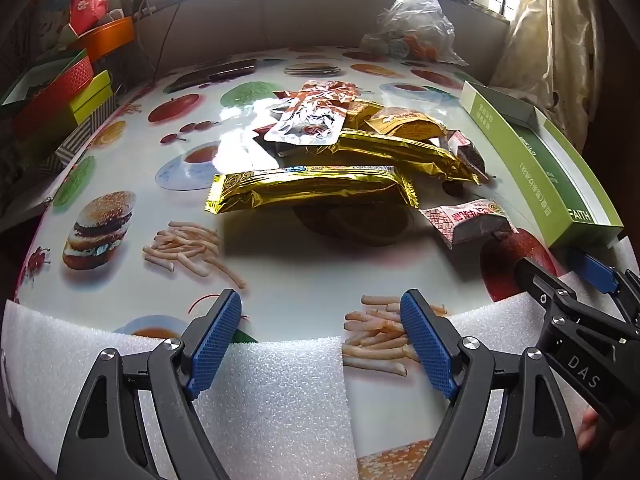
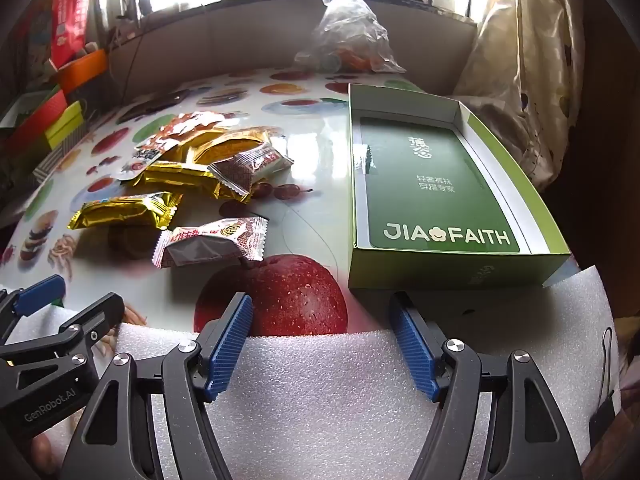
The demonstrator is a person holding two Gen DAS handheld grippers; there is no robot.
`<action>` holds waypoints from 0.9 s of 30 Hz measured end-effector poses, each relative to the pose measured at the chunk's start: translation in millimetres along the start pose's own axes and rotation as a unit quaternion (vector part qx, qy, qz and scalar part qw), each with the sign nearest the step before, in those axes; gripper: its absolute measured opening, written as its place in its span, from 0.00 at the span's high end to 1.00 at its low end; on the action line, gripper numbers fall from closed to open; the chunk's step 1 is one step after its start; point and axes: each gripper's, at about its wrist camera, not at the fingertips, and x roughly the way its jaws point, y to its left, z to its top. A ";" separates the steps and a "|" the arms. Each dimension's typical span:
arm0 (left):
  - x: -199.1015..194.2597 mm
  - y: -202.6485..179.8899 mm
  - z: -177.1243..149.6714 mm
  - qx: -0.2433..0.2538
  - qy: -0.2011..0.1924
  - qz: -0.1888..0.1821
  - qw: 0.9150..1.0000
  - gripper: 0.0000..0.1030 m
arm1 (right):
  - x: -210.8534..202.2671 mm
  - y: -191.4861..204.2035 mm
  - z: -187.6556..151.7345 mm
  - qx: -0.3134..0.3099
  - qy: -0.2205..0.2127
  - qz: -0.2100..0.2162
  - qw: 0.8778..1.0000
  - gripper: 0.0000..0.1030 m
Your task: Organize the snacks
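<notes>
Two hand-held grippers are seen released and empty above the foam-edged worktop [image 1: 320, 280]: the left hand-held gripper [image 1: 320, 322] and the right hand-held gripper [image 2: 320, 322], the latter marked "DAS" in the left view, while "GenRobot.AI" is read on the former in the right view. The snack packets [image 1: 340, 148] are heaped ahead of the left hand-held gripper, gold wrappers nearest. An open green box [image 2: 440, 184] printed "JIA FAITH" is placed just ahead of the right hand-held gripper, slightly to its right.
</notes>
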 end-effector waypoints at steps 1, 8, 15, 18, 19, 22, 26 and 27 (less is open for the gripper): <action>0.0 -0.2 0.0 0.001 0.000 0.001 1.000 0.20 | 0.0 0.1 0.0 0.001 -0.001 0.001 1.000 0.31; -0.8 3.2 -0.1 -0.003 0.003 0.000 1.000 0.20 | 0.3 0.6 0.1 0.000 0.002 0.002 1.000 0.31; -4.1 3.2 -2.9 -0.005 0.003 0.002 1.000 0.20 | -0.2 0.9 0.5 0.001 0.001 0.001 1.000 0.31; -1.0 0.8 -0.3 -0.004 0.004 0.003 1.000 0.20 | -0.4 0.8 0.8 0.001 0.002 0.001 1.000 0.31; -1.0 0.6 -0.3 -0.005 0.003 0.003 1.000 0.20 | -0.6 0.6 0.7 0.000 0.002 0.001 1.000 0.31; -1.2 0.4 -0.5 -0.004 0.002 0.003 1.000 0.20 | -0.4 0.4 0.6 0.001 0.002 0.001 1.000 0.31; -1.5 0.3 -0.8 -0.004 0.001 0.003 1.000 0.20 | -0.2 0.5 0.3 0.001 0.002 0.001 1.000 0.31; -1.6 0.3 -0.9 -0.004 0.001 0.003 1.000 0.20 | -0.2 0.5 0.2 0.001 0.002 0.001 1.000 0.31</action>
